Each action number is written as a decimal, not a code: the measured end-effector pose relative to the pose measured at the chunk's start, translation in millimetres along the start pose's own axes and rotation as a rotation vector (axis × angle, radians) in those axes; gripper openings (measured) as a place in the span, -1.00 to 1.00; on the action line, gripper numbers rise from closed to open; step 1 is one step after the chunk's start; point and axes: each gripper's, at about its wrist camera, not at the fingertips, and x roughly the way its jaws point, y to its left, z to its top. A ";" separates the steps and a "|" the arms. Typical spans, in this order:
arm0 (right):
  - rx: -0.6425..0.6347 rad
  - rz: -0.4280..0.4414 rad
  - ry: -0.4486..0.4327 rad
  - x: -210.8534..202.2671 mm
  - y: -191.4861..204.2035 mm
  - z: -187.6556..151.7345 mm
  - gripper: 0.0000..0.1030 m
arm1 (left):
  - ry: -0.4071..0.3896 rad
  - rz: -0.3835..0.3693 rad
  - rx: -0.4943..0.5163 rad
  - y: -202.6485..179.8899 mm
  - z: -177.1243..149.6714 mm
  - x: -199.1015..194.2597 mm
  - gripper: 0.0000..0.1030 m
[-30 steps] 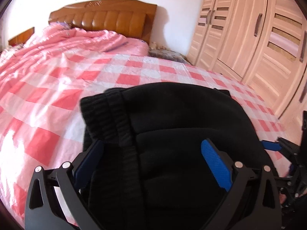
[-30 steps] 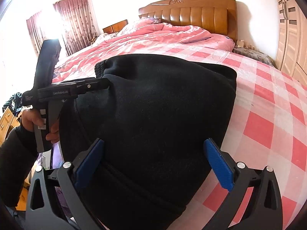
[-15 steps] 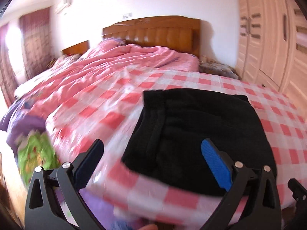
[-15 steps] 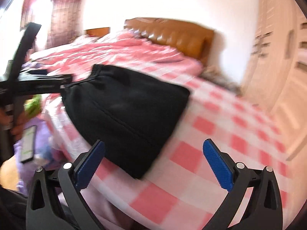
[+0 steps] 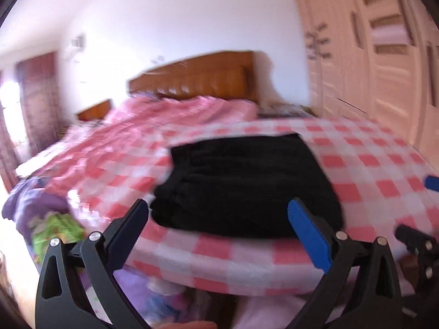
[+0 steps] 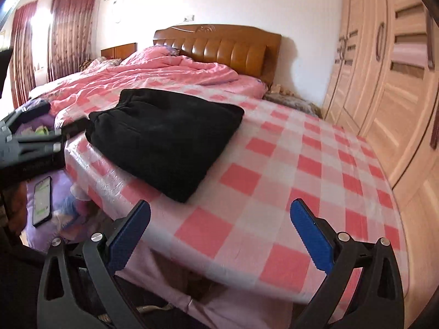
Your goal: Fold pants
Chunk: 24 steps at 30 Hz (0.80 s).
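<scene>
The black pants [image 5: 247, 181] lie folded into a thick rectangle on the pink checked bed sheet [image 5: 365, 164], near the bed's front edge. In the right wrist view the pants [image 6: 167, 134] sit left of centre. My left gripper [image 5: 219, 227] is open and empty, held back from the bed in front of the pants. My right gripper [image 6: 219, 227] is open and empty, off the bed's front edge and to the right of the pants. The left gripper's body [image 6: 30, 145] shows at the left edge of the right wrist view.
A rumpled pink duvet [image 6: 142, 76] covers the far half of the bed below a wooden headboard [image 6: 219, 46]. Wooden wardrobes [image 6: 384, 82] stand close on the right. A phone [image 6: 42, 201] lies on purple bedding at lower left.
Both grippers have pulled back from the folded pants and off the bed edge, staying open. The pants lie still on the sheet.
</scene>
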 end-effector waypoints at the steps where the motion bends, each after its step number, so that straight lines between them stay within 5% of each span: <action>1: 0.014 -0.002 -0.001 -0.7 -2.2 -0.1 0.92 | 0.024 -0.027 0.004 -2.2 -1.4 3.3 0.97; 8: 0.006 0.021 -0.013 -1.9 0.1 1.8 0.92 | 0.097 -0.072 -0.041 1.4 -3.8 20.3 0.97; 24: -0.093 0.058 -0.017 5.2 25.7 12.1 0.92 | 0.115 -0.030 -0.130 23.7 0.4 23.0 0.97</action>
